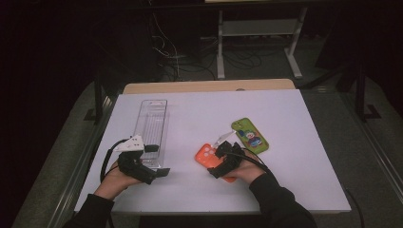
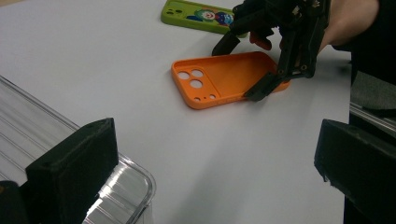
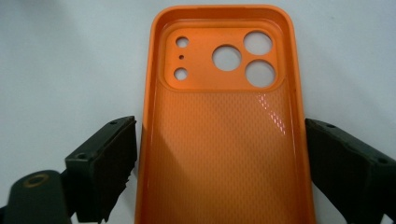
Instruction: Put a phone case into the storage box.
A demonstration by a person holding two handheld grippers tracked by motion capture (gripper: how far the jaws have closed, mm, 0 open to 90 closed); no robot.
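Note:
An orange phone case (image 3: pixel 224 140) lies inside-up on the white table (image 1: pixel 290 185), camera holes at its far end. My right gripper (image 3: pixel 224 172) is open and straddles it, one jaw close beside each long edge. In the high view the right gripper (image 1: pixel 219 161) covers most of the orange case (image 1: pixel 204 154). From the left gripper view, the right gripper (image 2: pixel 245 67) sits over the near end of the orange case (image 2: pixel 219 79). My left gripper (image 2: pixel 215 168) is open and holds nothing, its left jaw over a corner of a clear plastic tray (image 2: pixel 28 126).
A green phone case (image 1: pixel 250 135) with a cartoon figure lies just beyond the right hand. The clear tray (image 1: pixel 152 121) runs lengthwise away from the left gripper (image 1: pixel 157 160). A wooden edge (image 1: pixel 209 86) shows behind the white top, with cables and a white stand beyond.

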